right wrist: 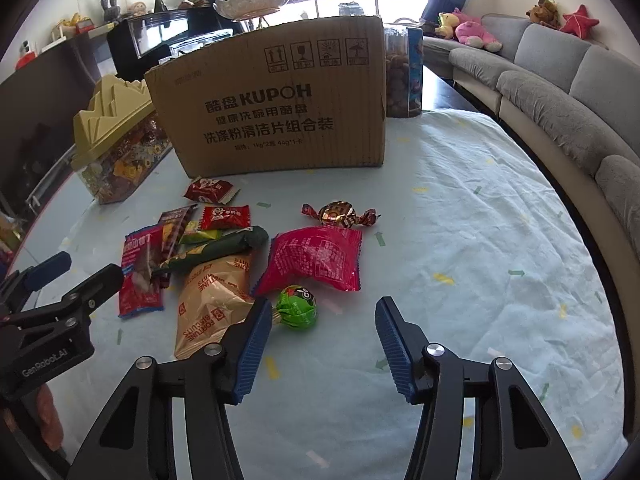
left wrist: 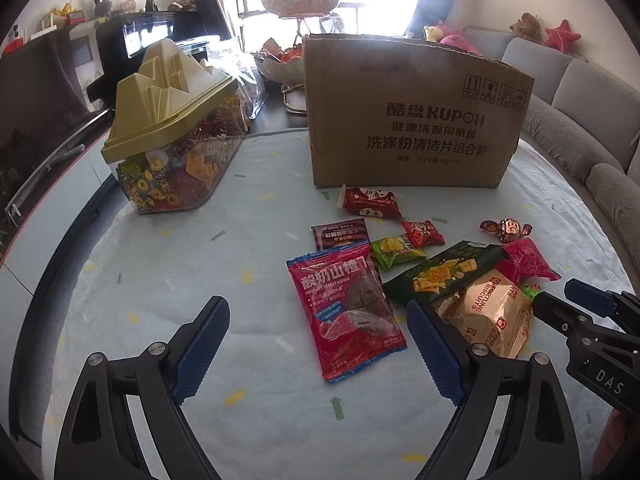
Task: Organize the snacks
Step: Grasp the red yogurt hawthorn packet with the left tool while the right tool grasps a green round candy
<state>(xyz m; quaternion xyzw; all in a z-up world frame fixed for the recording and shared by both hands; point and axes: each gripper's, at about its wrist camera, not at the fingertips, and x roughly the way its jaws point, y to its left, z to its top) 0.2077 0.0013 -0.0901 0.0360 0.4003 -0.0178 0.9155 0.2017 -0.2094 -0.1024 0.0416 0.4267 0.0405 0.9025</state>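
Observation:
Several snack packets lie on the pale tablecloth in front of a cardboard box (left wrist: 412,120) (right wrist: 276,108). A red yogurt hawthorn pack (left wrist: 346,308) (right wrist: 140,276) lies between my left gripper's fingers, further out. My left gripper (left wrist: 320,320) is open and empty. A tan fortune biscuits bag (left wrist: 492,320) (right wrist: 212,304), a dark green cracker pack (left wrist: 444,276) (right wrist: 216,250), a magenta packet (right wrist: 316,260) and a green lollipop (right wrist: 298,306) lie just ahead of my right gripper (right wrist: 320,320), which is open and empty.
A clear candy jar with a gold mountain-shaped lid (left wrist: 172,132) (right wrist: 116,136) stands left of the box. A tall snack canister (right wrist: 404,72) stands behind the box's right side. A grey sofa (right wrist: 560,88) curves along the right. Small wrapped candies (right wrist: 340,214) lie near the box.

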